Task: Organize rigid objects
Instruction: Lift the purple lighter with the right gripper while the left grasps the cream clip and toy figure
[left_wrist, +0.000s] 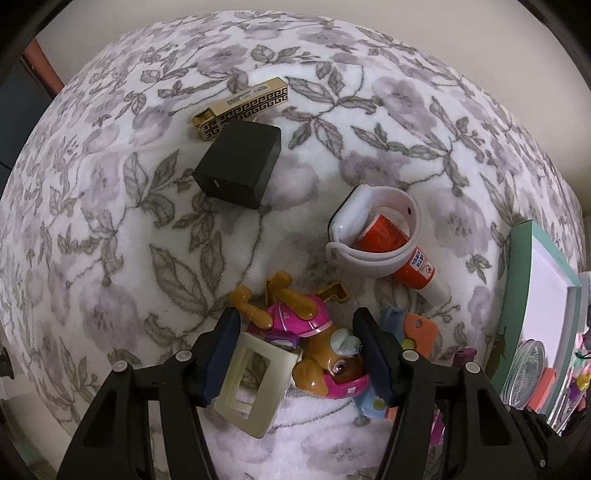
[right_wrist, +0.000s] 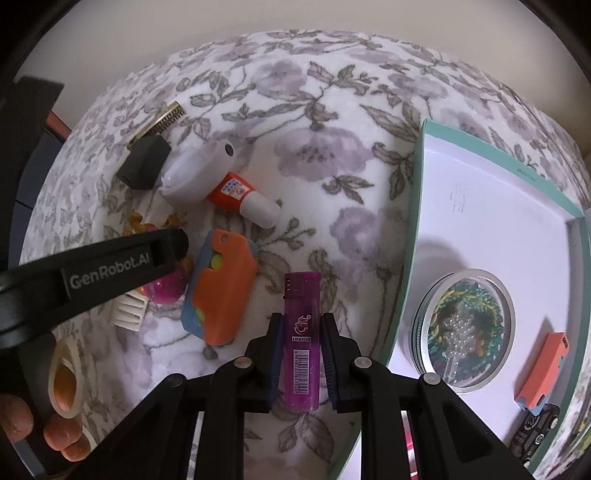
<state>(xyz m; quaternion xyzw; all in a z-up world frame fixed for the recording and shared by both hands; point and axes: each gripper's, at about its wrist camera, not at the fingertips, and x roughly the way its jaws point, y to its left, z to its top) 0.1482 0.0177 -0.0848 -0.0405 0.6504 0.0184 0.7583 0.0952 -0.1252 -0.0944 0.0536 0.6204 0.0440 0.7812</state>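
A translucent purple plastic lighter (right_wrist: 301, 343) was clamped in the right tool (right_wrist: 301, 354); the left tool (left_wrist: 295, 354) was held wide over a brown-and-pink toy dog (left_wrist: 314, 343).

Right gripper (right_wrist: 301, 354) clamps a purple lighter (right_wrist: 301, 339).
It sits above the floral blanket (right_wrist: 314, 155), just left of the teal box (right_wrist: 498, 221); the left gripper (right_wrist: 92, 273) is over the toys.
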